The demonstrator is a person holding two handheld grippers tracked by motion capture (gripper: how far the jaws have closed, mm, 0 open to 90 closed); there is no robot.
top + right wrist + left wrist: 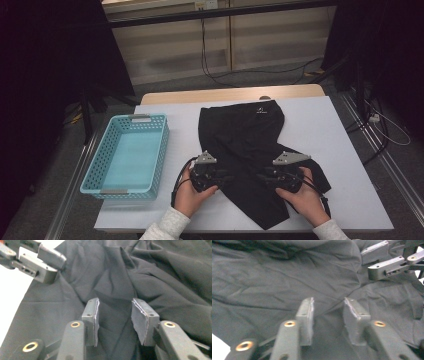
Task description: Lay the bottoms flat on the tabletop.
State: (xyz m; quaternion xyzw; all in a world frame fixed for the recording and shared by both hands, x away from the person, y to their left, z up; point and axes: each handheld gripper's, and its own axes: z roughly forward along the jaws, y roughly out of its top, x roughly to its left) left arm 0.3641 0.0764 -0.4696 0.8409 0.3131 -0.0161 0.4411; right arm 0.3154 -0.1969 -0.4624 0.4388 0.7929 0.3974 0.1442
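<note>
A black garment [250, 150], apparently a pair of shorts or trousers with a small white logo near its far edge, was spread on the white table [340, 145], its far part lying fairly flat and its near part bunched and creased toward the person's side. To its left, apart from it, stood a turquoise basket [100, 172], and nothing was seen inside it. The left gripper [227, 177] was held at the garment's near left edge and the right gripper [262, 176] at its near right part, the two pointed toward each other across the cloth. In the left gripper view the jaws stood parted over wrinkled fabric, with cloth seen between and below the pads but not pinched by them; the same was seen in the right gripper view, where the pads were apart and no fold was clamped. Both grippers were therefore judged to be released, holding nothing. The work in hand was taken to be folding the garment, perhaps for placing in the basket. It was judged to be at an early stage: no neat fold was visible, the near half was rumpled, and the basket had received nothing. A grasp on the cloth, the folds themselves, and any transfer to the basket were judged to be left.
</note>
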